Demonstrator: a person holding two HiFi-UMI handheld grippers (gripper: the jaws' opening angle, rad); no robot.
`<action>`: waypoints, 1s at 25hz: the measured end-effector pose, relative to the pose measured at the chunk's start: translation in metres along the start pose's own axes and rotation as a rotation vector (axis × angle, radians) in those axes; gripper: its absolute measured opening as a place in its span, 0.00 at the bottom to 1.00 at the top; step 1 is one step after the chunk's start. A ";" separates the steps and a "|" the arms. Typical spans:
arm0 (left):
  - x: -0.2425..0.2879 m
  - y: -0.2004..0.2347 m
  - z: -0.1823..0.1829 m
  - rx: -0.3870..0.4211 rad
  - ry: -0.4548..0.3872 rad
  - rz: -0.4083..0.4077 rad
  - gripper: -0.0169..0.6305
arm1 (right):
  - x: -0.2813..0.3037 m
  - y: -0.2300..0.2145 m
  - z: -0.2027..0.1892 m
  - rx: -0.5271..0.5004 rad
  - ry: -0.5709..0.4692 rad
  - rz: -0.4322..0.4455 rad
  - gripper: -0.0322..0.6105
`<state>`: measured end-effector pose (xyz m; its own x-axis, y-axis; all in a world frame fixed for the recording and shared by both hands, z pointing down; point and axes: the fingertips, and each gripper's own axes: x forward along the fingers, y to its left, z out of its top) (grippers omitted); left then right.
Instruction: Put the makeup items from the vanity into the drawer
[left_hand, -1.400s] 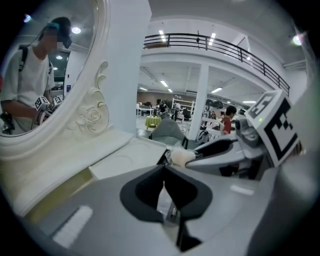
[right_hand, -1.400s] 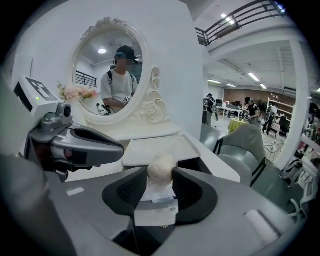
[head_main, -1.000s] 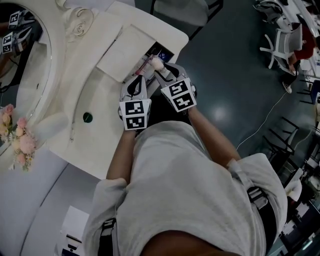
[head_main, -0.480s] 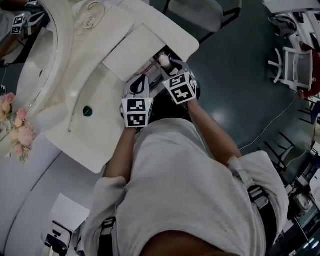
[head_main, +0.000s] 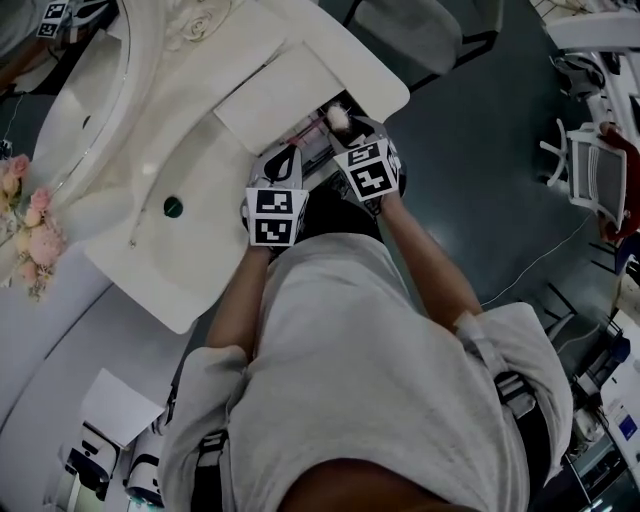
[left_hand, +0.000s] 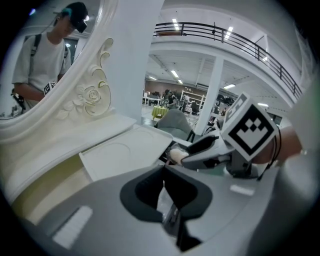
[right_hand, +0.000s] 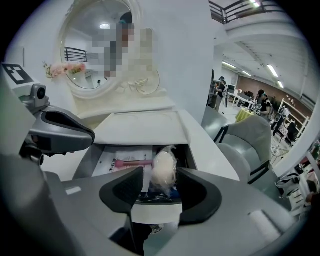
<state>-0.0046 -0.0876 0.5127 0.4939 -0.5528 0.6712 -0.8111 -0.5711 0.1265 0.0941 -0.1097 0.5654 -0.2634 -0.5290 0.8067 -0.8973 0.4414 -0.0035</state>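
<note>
A cream powder puff in clear wrap (right_hand: 164, 170) sits between the jaws of my right gripper (right_hand: 161, 186), just over the open drawer (right_hand: 98, 156). The jaws are opening; a gap shows on the puff's left side. In the drawer lie a pink tube (right_hand: 133, 162) on a white sheet and some dark items. In the head view the puff (head_main: 337, 116) shows at the right gripper (head_main: 347, 130) tip above the drawer (head_main: 312, 138). My left gripper (head_main: 284, 162) hovers beside it at the vanity's front edge, shut and empty (left_hand: 164, 192).
The white vanity top (head_main: 200, 170) carries a small green round item (head_main: 173, 207) and a raised flat lid (head_main: 285, 90). An oval mirror (head_main: 80, 90) and pink flowers (head_main: 30, 235) stand at the left. A grey chair (head_main: 425, 30) is behind the vanity.
The head view has swung, so the vanity sits higher and further right. Both grippers stay at the drawer, and the right gripper with the puff has edged up toward it.
</note>
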 end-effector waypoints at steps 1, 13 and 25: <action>0.001 0.000 -0.002 0.016 0.006 -0.002 0.03 | -0.001 -0.001 0.000 0.000 -0.002 -0.003 0.39; -0.036 0.025 -0.016 0.175 0.036 -0.036 0.03 | -0.050 0.043 0.040 0.006 -0.223 -0.011 0.05; -0.093 0.074 -0.051 0.188 0.016 -0.017 0.03 | -0.043 0.177 0.080 -0.154 -0.317 0.240 0.05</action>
<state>-0.1268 -0.0477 0.4972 0.5002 -0.5333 0.6821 -0.7291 -0.6844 -0.0005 -0.0819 -0.0667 0.4824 -0.5763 -0.5840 0.5716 -0.7398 0.6700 -0.0613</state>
